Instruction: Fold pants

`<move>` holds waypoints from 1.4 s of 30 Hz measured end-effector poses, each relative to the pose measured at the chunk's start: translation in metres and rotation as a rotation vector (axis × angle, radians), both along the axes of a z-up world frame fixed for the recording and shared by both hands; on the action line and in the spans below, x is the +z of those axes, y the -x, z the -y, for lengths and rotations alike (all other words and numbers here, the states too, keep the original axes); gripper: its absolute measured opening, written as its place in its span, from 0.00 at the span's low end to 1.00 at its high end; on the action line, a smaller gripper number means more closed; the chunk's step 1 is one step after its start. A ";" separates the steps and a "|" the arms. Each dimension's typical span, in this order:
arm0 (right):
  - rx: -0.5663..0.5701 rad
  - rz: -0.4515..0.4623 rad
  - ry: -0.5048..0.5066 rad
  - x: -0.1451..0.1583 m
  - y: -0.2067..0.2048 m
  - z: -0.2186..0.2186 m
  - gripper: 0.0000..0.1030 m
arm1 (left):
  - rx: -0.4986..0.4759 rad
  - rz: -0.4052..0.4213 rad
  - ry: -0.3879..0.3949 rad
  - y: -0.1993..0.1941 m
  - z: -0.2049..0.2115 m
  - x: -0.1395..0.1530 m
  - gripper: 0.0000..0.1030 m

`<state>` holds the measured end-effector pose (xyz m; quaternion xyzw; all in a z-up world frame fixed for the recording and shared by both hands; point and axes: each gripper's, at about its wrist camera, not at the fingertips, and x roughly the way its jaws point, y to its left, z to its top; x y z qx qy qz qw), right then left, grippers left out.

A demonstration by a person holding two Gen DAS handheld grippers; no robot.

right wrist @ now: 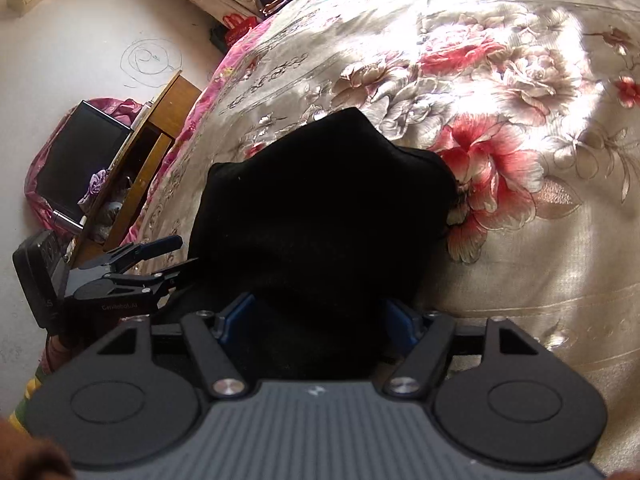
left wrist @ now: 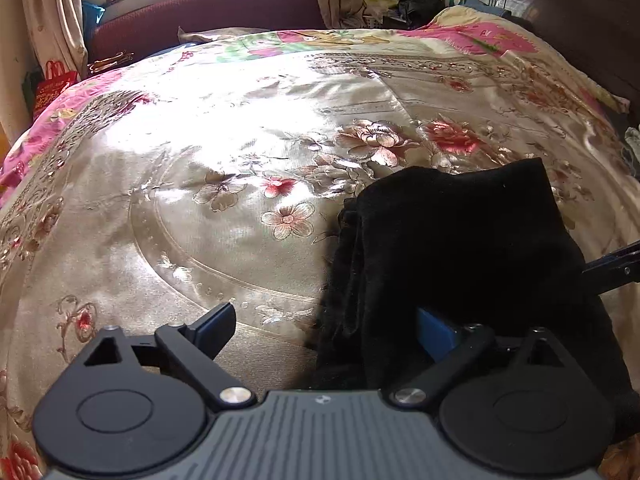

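Though folded, one pants bundle (left wrist: 460,248)

Left claw (left wrist: 324,328) tilted downward, jaws spread wide, left finger (left wrist: 214,330) bare, right finger half hidden under dark cloth. Right claw (right wrist: 316,320) angled down likewise, jaws parted, cloth heaped loosely between them.

Black pants (left wrist: 452,248), bunched on floral bedspread (left wrist: 240,128)

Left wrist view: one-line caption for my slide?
Open left claw beside folded black pants on floral bedspread.
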<state>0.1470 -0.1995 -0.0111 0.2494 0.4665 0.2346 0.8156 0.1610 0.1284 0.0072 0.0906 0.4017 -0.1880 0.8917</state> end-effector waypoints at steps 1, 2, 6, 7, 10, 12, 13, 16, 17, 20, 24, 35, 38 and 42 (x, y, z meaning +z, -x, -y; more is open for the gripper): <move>-0.005 0.001 0.021 -0.001 0.002 0.003 0.70 | -0.001 0.005 -0.007 0.000 0.000 -0.002 1.00; -0.014 -0.009 0.029 -0.004 0.005 0.007 0.70 | -0.004 0.002 0.000 -0.001 0.000 -0.004 1.00; -0.023 -0.046 -0.069 -0.018 0.009 0.009 0.70 | 0.036 -0.115 0.135 -0.018 -0.009 -0.020 1.00; -0.018 -0.036 -0.077 -0.018 0.008 0.004 0.70 | 0.058 -0.144 0.187 -0.020 -0.013 -0.023 1.00; -0.032 -0.022 -0.104 -0.026 0.000 -0.011 0.70 | 0.062 -0.148 0.246 -0.008 -0.009 -0.022 0.86; -0.063 -0.020 -0.126 -0.030 -0.002 -0.015 0.65 | 0.057 -0.137 0.233 0.003 0.003 -0.018 0.80; -0.081 -0.013 -0.121 -0.029 -0.001 -0.015 0.54 | 0.052 -0.114 0.189 0.010 0.011 -0.016 0.79; -0.085 0.005 -0.136 -0.020 0.002 -0.008 0.34 | 0.062 -0.084 0.170 0.020 0.021 -0.005 0.69; -0.081 0.008 -0.145 -0.015 0.002 -0.005 0.32 | 0.064 -0.083 0.191 0.021 0.021 0.000 0.65; -0.057 0.066 -0.103 0.007 -0.003 0.003 0.29 | 0.061 -0.073 0.227 0.029 0.027 0.012 0.55; -0.064 0.100 -0.011 0.022 -0.032 0.011 0.28 | 0.063 -0.100 0.238 0.030 0.043 0.000 0.55; -0.047 0.071 -0.029 0.003 -0.021 0.028 0.51 | 0.213 -0.124 0.336 0.030 0.022 -0.010 0.81; -0.051 0.040 -0.089 -0.009 -0.026 0.036 0.62 | 0.218 -0.168 0.356 0.018 0.030 -0.026 0.95; -0.014 0.020 -0.102 -0.006 -0.027 0.043 0.63 | 0.177 -0.094 0.307 0.024 0.041 -0.015 0.94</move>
